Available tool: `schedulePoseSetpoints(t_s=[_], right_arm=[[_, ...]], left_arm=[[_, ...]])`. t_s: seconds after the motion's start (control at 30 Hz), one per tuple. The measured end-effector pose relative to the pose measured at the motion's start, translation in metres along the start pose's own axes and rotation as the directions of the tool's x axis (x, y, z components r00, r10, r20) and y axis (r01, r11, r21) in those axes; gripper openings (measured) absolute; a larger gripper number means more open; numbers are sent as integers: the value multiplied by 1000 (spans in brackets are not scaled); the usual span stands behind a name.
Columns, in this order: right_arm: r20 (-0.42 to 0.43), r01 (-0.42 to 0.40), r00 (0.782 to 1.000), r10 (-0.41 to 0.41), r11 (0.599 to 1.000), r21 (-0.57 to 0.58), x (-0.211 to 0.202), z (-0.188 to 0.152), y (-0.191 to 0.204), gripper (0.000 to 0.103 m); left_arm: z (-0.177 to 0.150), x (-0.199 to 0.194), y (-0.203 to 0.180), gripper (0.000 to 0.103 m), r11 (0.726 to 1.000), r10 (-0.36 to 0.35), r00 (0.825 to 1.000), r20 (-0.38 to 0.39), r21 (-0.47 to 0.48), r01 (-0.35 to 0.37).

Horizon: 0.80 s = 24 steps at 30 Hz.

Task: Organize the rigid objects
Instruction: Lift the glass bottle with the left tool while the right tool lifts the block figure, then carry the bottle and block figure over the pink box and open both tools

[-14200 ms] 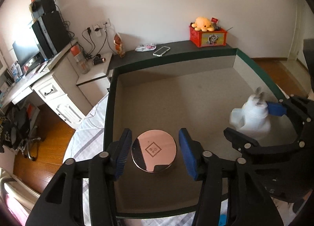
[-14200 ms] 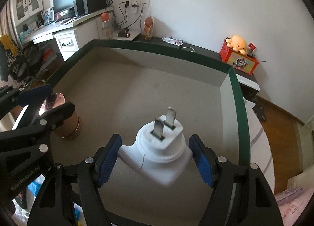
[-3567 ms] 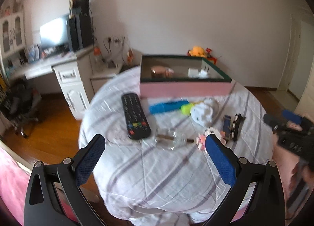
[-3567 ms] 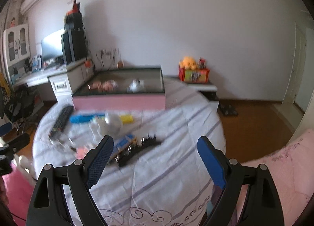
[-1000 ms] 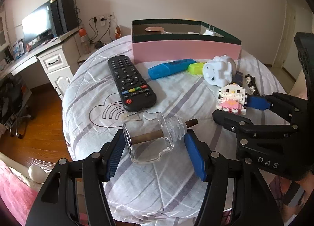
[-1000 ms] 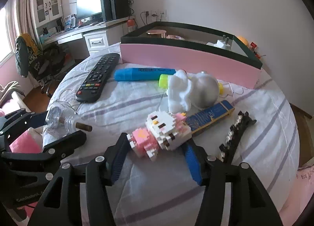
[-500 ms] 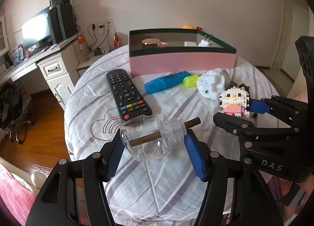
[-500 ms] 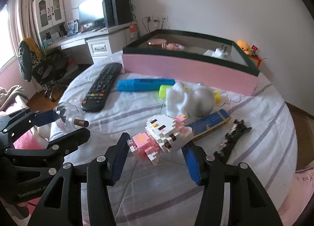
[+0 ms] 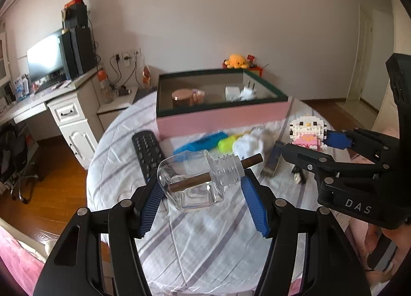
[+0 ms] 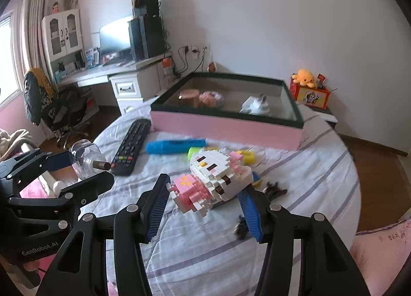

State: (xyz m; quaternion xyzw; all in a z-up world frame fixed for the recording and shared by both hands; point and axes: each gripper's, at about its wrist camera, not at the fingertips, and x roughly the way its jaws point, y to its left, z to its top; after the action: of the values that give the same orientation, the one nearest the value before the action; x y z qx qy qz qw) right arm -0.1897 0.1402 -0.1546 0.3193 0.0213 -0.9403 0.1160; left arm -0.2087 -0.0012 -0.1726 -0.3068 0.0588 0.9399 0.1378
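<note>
The glass bottle point(image 9: 195, 180), with a brown stick through its neck, is now riding higher above the striped table point(image 9: 205, 239) than half a second ago, lying sideways while the left gripper point(image 9: 203, 201) is pinching it. To its right, the block figure point(image 10: 213, 178) is likewise rising clear of the cloth, tilted, squeezed in the right gripper point(image 10: 205, 208). Both are pointing toward the far pink box point(image 10: 226, 126), beyond the remote point(image 10: 131, 147) and blue marker point(image 10: 174, 145).
</note>
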Motion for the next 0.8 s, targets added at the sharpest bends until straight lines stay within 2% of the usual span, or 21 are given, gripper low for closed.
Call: schedulePoseSetpoints(t_s=[0.37,0.67,0.8], right_arm=[[113,31,993,-32,999,8,-35,38,-23,55],[140,25,990,-24,1000,-5,-26,72,-34,55],[137,31,990,-29,999,-8,-12,86,-42,55]], left_arm=[[52,-25,-13,62,1000,14,993,120,26,-17],[92,-5,-25,62,998,0,990,141,69,-10],[112,17,-25,62,996,2,992,126,86,-13]])
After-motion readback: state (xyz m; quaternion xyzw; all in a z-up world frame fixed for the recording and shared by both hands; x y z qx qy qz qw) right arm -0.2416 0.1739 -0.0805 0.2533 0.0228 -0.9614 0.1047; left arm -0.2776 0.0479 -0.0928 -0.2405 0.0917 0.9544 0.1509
